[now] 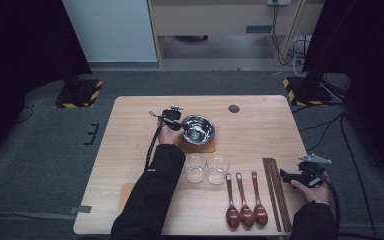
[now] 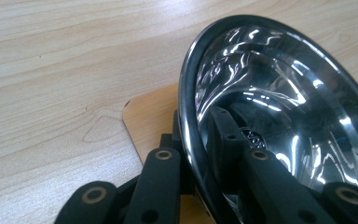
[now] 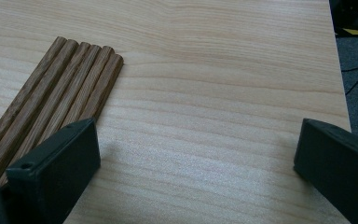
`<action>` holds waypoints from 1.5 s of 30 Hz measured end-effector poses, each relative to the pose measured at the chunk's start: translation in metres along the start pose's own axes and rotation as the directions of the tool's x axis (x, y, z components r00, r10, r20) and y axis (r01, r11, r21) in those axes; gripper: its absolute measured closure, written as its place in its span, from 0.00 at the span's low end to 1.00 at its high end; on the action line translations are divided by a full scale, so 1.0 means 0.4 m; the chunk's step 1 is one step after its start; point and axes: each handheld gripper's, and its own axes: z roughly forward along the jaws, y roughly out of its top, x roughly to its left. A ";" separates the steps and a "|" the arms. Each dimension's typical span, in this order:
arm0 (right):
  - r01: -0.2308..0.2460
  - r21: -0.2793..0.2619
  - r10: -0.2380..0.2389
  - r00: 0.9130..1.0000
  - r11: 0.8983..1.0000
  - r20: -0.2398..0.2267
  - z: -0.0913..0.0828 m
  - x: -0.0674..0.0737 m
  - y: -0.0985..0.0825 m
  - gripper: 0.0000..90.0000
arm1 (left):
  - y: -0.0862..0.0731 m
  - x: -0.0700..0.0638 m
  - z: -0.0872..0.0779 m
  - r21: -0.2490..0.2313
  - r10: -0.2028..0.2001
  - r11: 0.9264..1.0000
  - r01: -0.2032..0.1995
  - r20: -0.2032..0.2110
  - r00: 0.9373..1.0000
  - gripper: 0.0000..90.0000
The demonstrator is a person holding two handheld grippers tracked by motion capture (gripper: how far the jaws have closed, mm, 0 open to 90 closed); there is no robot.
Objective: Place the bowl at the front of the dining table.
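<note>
**Inspector:** Steel, polished, thin-walled: the bowl [image 1: 198,129] sits on a brown mat [image 1: 198,146] past the middle of the table [image 1: 130,125]. The left gripper [image 1: 178,125] pinches its near rim [image 2: 191,140], one jaw outside the wall, the other inside the basin.

**Clerk:** Is the pinch sound?

**Inspector:** The jaws are nearly together with only the wall between them. Judged light and stiff, but slick; a one-sided rim hold may let it pivot or slide on the pads. A hold deeper over the rolled edge would serve better.

**Clerk:** And nearer the person?

**Inspector:** Two clear glasses [image 1: 206,168] stand behind and to the right of that claw, then three dark red spoons [image 1: 245,200], then a row of wooden chopsticks [image 1: 275,192].

**Clerk:** The other claw?

**Inspector:** The right gripper [image 1: 286,175] hovers with jaws spread wide, gripping nothing. The chopsticks' ends [image 3: 56,98] lie just beside its left jaw, bare wood under the gap.
</note>
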 end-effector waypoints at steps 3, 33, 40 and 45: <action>0.000 0.000 0.000 1.000 1.000 0.000 0.000 0.000 0.000 0.00 | -0.002 -0.001 0.000 0.015 0.009 1.000 -0.009 -0.008 1.000 0.89; -0.002 0.001 0.002 1.000 1.000 0.001 -0.001 0.001 0.000 0.00 | -0.021 0.013 -0.017 0.065 0.063 0.996 -0.063 0.006 0.998 0.55; -0.002 0.001 0.002 1.000 1.000 0.001 -0.001 0.001 0.000 0.00 | -0.024 0.019 -0.039 0.020 0.062 0.998 -0.062 -0.001 0.998 0.47; -0.002 0.000 0.002 1.000 1.000 0.003 -0.001 0.001 0.000 0.00 | -0.027 0.031 -0.053 -0.017 0.065 0.998 -0.065 0.000 0.998 0.45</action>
